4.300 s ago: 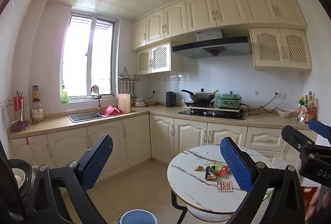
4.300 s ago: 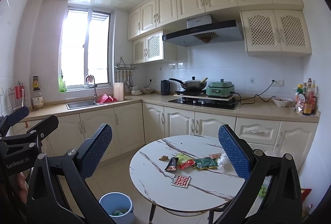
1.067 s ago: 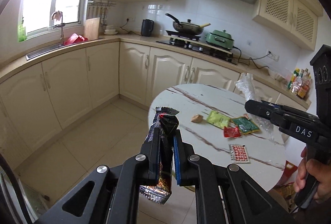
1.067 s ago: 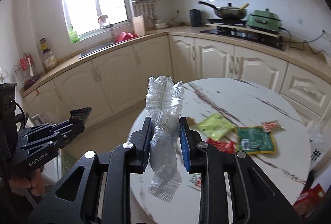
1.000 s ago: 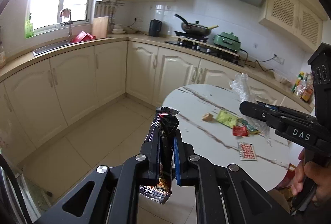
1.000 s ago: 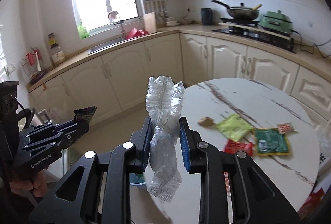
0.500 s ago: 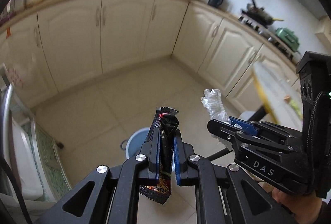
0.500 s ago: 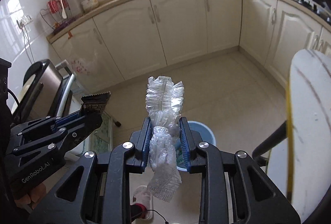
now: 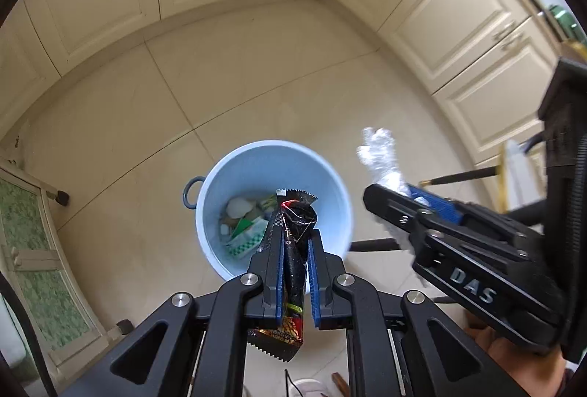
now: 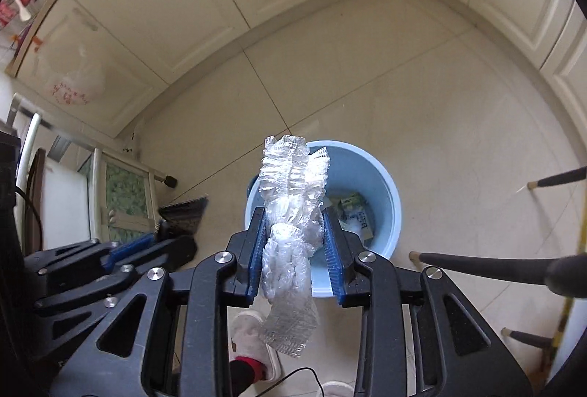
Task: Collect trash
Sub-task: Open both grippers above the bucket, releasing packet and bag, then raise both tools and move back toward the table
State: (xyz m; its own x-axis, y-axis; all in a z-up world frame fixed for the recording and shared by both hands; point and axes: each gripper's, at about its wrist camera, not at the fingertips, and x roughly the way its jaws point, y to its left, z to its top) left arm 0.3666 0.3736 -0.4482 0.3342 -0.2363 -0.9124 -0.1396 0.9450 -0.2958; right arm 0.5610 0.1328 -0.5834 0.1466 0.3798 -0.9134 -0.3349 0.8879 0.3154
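- Now at the drop stage of the trash run: both tools aimed steeply down over the blue bin on the tiled floor.
- Left tool clamped nearly shut on a dark snack wrapper, serrated top end poking out above the pads, lower end hanging below them.
- From the left wrist view, wrapper lined up with the bin's mouth, near the rim closest to the camera; below it, in the bottom of the bin, earlier litter of white and green scraps.
- Right tool with jaws easing apart, crumpled clear plastic wrap between the blue pads, bulging out as the squeeze lets go; whether the far pad touches it, hard to tell.
- From the right wrist view, plastic over the bin's left rim, not squarely over the middle; being so light, liable to drift or cling to a pad and land on the floor.
- Next, by the look of it: a small shift of the right tool toward the bin's centre, then a full release, maybe a shake to free the film.
- After that, same for the left: jaws opened wide over the opening, wrapper dropped straight in.
- Then presumably back to the desk, edge just visible at far right, for any remaining litter.
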